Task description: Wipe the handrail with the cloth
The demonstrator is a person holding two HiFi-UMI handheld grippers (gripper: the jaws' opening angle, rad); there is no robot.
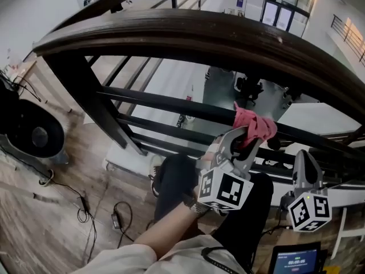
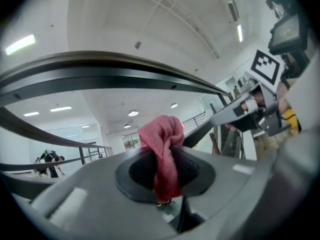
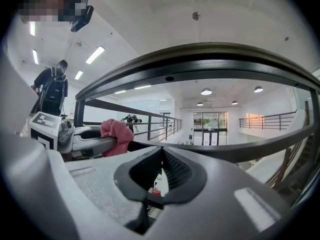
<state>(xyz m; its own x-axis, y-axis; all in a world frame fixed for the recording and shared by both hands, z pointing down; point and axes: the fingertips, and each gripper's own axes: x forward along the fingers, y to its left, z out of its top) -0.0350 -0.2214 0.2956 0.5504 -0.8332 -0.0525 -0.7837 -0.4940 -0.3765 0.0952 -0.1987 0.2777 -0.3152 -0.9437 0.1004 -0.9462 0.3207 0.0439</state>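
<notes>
A dark wooden handrail [image 1: 188, 30] curves across the top of the head view, with black metal bars [image 1: 165, 103] beneath it. My left gripper [image 1: 242, 137] is shut on a pink cloth [image 1: 255, 126], holding it against the upper black bar, below the handrail. The left gripper view shows the cloth [image 2: 164, 151] bunched between the pads, with the handrail [image 2: 100, 73] arching above. My right gripper [image 1: 303, 157] stands to the right, lower down, its jaws shut on nothing. From the right gripper view the handrail [image 3: 210, 64] runs overhead and the cloth [image 3: 116, 134] sits at left.
A black round machine [image 1: 31, 133] and loose cables [image 1: 85, 207] lie on the wooden floor at left. A small screen [image 1: 295, 260] shows at the bottom right. My legs in black trousers [image 1: 177, 181] are below the bars. A person [image 3: 51, 89] stands far off.
</notes>
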